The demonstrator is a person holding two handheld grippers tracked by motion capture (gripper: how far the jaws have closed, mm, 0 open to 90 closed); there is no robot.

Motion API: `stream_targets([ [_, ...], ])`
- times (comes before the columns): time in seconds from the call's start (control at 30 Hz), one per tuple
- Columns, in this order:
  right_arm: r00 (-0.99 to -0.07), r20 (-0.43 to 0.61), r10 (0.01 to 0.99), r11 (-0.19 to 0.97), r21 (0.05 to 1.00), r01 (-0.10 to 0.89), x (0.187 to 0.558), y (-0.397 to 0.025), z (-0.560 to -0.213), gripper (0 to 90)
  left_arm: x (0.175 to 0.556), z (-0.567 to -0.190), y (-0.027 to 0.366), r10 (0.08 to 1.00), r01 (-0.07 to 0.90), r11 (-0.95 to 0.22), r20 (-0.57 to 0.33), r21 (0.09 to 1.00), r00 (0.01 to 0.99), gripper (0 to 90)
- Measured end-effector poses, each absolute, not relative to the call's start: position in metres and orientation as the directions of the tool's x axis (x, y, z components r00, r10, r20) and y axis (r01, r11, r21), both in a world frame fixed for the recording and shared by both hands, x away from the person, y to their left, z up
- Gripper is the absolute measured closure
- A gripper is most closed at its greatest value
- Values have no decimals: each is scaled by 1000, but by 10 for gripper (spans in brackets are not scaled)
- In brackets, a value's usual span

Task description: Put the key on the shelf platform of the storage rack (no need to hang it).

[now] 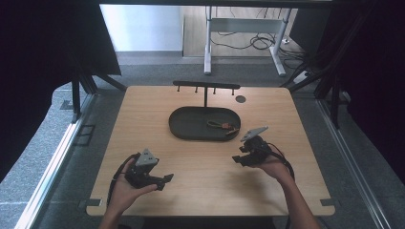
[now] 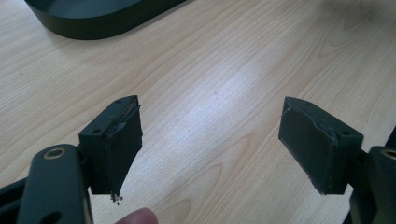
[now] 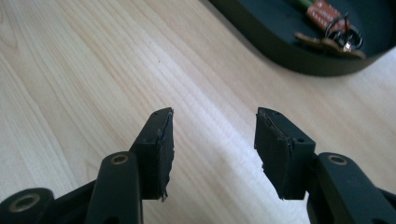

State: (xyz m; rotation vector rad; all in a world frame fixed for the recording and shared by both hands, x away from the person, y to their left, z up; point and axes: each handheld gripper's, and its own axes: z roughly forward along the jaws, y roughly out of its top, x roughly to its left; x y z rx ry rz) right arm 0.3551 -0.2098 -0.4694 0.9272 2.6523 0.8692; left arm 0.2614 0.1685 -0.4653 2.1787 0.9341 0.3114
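Note:
A dark oval tray [image 1: 181, 125] lies on the wooden table [image 1: 143, 109], and in its right part rests a key ring [image 1: 223, 126] with a green strap and brown leather tags. The right gripper view shows the key ring [image 3: 334, 29] in the tray [image 3: 280, 51] at the top right. My left gripper [image 1: 168, 179] is held near the table's front left, open, with bare wood between its pads [image 2: 119, 140]. My right gripper [image 1: 237, 159] hovers just in front of the tray's right end, also open and empty, pads [image 3: 161, 149] apart.
Behind the tray stands a black T-shaped rack [image 1: 206, 87] with several small pegs. A round dark grommet [image 1: 240, 99] sits in the tabletop at the back right. A white desk frame [image 1: 243, 28] and cables stand on the floor beyond. The tray's rim [image 2: 93, 28] shows in the left gripper view.

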Motion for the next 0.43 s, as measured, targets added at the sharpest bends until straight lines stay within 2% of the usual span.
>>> stream_targets([
  [0.17, -776, 5, 630, 625, 590, 511, 348, -216, -476, 479, 262, -465, 169, 707, 529, -466, -60, 709, 704, 218],
  [0.43, -756, -21, 654, 586, 646, 488, 328, -218, -472, 463, 261, -462, 171, 720, 532, -454, -57, 715, 692, 218],
])
